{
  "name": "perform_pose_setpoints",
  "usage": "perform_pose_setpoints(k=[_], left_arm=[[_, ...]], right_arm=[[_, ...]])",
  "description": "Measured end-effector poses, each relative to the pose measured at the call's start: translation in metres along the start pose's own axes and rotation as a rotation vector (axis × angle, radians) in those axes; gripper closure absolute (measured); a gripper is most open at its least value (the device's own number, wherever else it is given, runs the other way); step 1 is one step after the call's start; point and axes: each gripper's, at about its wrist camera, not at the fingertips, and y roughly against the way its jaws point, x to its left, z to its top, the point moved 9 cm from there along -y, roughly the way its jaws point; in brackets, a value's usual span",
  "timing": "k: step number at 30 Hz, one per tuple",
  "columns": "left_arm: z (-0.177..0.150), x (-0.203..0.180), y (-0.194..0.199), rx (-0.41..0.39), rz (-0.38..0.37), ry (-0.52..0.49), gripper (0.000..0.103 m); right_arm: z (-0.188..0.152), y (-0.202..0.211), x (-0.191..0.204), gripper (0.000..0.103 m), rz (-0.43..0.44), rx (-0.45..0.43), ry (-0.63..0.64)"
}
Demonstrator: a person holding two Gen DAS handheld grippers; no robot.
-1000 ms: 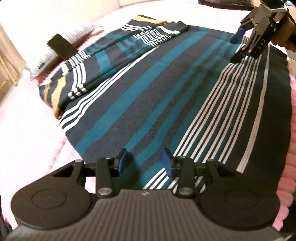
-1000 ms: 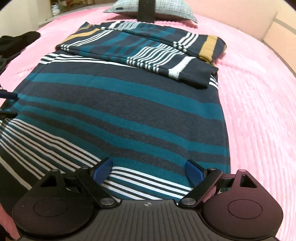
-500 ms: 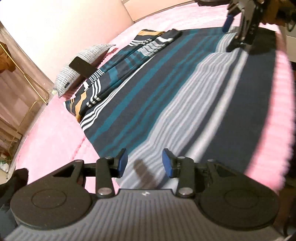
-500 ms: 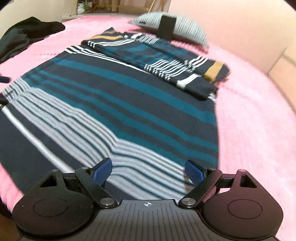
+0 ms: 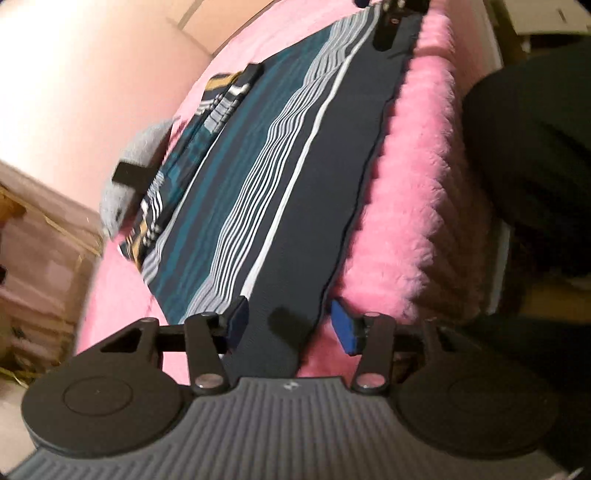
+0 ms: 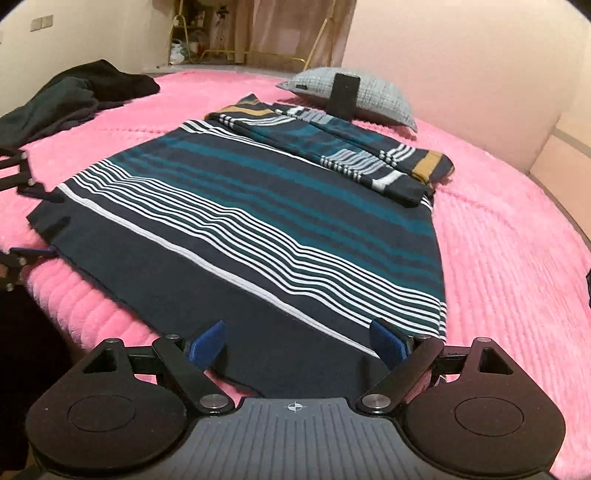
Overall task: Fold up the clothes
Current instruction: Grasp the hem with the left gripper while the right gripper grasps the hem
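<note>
A striped navy, teal and white sweater (image 6: 258, 221) lies flat on the pink bed, its sleeves folded across the far part (image 6: 351, 155). It also shows in the left wrist view (image 5: 280, 177). My left gripper (image 5: 291, 325) is open, its jaws on either side of the sweater's near hem corner at the bed edge. My right gripper (image 6: 299, 343) is open wide over the other hem corner. The left gripper also shows at the left edge of the right wrist view (image 6: 14, 221). The right gripper appears at the top of the left wrist view (image 5: 391, 14).
A grey pillow (image 6: 362, 96) with a black phone (image 6: 345, 94) leaning on it lies beyond the sweater. Dark clothes (image 6: 74, 96) are piled at the far left of the pink blanket (image 6: 517, 240). The bed's fluffy edge (image 5: 424, 184) drops off beside the hem.
Both grippers have drawn back from the sweater's middle to its hem at the bed edge. The left gripper has tilted and opened wider. Neither has taken hold of the cloth.
</note>
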Motion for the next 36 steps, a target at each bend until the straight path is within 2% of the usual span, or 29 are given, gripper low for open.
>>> perform_pose_setpoints(k=[4, 7, 11, 14, 15, 16, 19, 21, 23, 28, 29, 30, 34, 35, 36], left_arm=[[0.005, -0.001, -0.005, -0.005, 0.067, -0.076, 0.058], [-0.008, 0.006, -0.003, 0.031, 0.112, -0.09, 0.067], [-0.027, 0.012, -0.006, 0.067, 0.109, -0.058, 0.073], [-0.022, 0.015, -0.01, 0.055, 0.104, -0.035, 0.087], [-0.019, 0.017, -0.011, 0.049, 0.1, -0.017, 0.096], [-0.016, 0.02, -0.011, 0.041, 0.089, 0.016, 0.1], [-0.011, 0.038, -0.005, 0.018, 0.026, 0.199, 0.1], [-0.012, 0.056, -0.001, 0.006, -0.015, 0.323, 0.1], [-0.012, 0.066, 0.002, 0.001, -0.019, 0.349, 0.1], [-0.01, 0.064, 0.009, -0.005, 0.001, 0.261, 0.099], [-0.009, 0.063, 0.009, -0.006, 0.008, 0.243, 0.099], [-0.01, 0.061, 0.009, -0.004, 0.011, 0.234, 0.099], [-0.012, 0.055, 0.005, 0.002, 0.014, 0.202, 0.099], [-0.013, 0.053, 0.004, 0.008, 0.016, 0.19, 0.099], [-0.014, 0.051, 0.003, 0.013, 0.017, 0.177, 0.099]], right_arm=[[0.001, 0.006, 0.016, 0.015, -0.019, -0.053, 0.114], [-0.002, 0.02, 0.037, 0.015, -0.009, -0.115, 0.248], [-0.01, 0.026, 0.065, 0.015, 0.02, -0.143, 0.372], [-0.009, 0.019, 0.09, 0.015, 0.027, -0.165, 0.447], [-0.008, 0.015, 0.098, 0.015, 0.025, -0.175, 0.461], [-0.006, 0.01, 0.105, 0.015, 0.023, -0.184, 0.477], [-0.001, -0.005, 0.122, 0.016, -0.011, -0.215, 0.53], [-0.003, -0.016, 0.126, 0.017, -0.046, -0.204, 0.578], [-0.005, -0.021, 0.121, 0.031, -0.087, -0.194, 0.619], [-0.026, -0.023, 0.068, 0.033, -0.238, -0.125, 0.683], [-0.033, -0.024, 0.054, 0.04, -0.272, -0.105, 0.691], [-0.04, -0.024, 0.04, 0.042, -0.304, -0.085, 0.697], [-0.059, -0.025, 0.001, 0.044, -0.375, -0.056, 0.722], [-0.061, -0.026, -0.006, 0.055, -0.391, -0.05, 0.735], [-0.063, -0.029, -0.013, 0.072, -0.405, -0.039, 0.746]])
